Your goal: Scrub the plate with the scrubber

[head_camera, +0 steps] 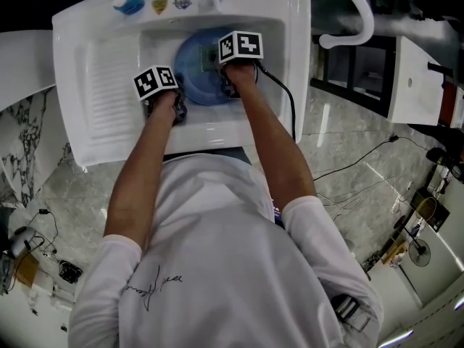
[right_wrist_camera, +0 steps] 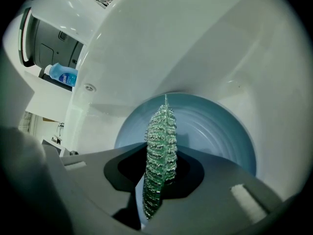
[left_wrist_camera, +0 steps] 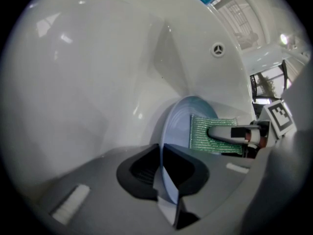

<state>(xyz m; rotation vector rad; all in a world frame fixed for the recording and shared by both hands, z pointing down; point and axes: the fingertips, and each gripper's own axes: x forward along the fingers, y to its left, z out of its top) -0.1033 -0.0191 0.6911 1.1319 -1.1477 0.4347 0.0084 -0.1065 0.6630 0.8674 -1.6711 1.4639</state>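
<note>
Fingers (left_wrist_camera: pixel 140 170) of the left gripper (left_wrist_camera: pixel 164 174) pinch the rim of the blue plate (left_wrist_camera: pixel 178 126); the right gripper (right_wrist_camera: pixel 159 174) clamps the green scrubber (right_wrist_camera: pixel 160 138) against the plate's face, inside the sink (left_wrist_camera: pixel 98 82).

Utility washroom, white ceramic sink (head_camera: pixel 94 71) with ribbed washboard, blue bottle (head_camera: pixel 129 3) on its ledge, marble-look floor (head_camera: pixel 341 129)

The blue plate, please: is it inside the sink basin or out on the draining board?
Inside the basin: the plate sits between its white walls in the head view, with its rim clamped in the left gripper.
</note>
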